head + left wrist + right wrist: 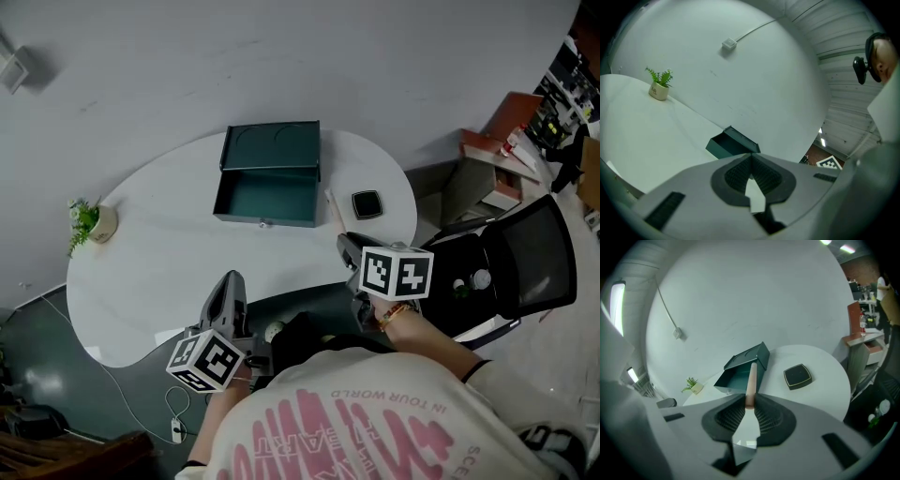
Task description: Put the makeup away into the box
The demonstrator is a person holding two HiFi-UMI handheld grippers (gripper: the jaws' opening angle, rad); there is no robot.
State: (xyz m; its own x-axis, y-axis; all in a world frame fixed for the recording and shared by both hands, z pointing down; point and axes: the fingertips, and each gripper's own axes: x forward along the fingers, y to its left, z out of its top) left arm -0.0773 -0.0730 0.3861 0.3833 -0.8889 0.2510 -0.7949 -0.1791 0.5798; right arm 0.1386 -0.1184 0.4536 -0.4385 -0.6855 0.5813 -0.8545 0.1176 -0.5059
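On the big white table (141, 281) sits a dark green box (267, 197). Its lid stands straight up at the back and its open side faces the person, so I think things can be dropped right in. The left gripper (751, 157) hangs low by the person's body. Its jaws are pressed together with nothing between them, so it looks like it is just keeping out of the way. The right gripper (750, 401) is nearly closed, and it pinches a thin pink stick (751, 378) by its near end. That leaves the long end free, and it points at the box, which should make it easy to slide inside. A flat black case (367, 203) lies on the table just to the right of the box, not put away yet. A little plant (91, 222) sits far off at the left edge, well away from the work.
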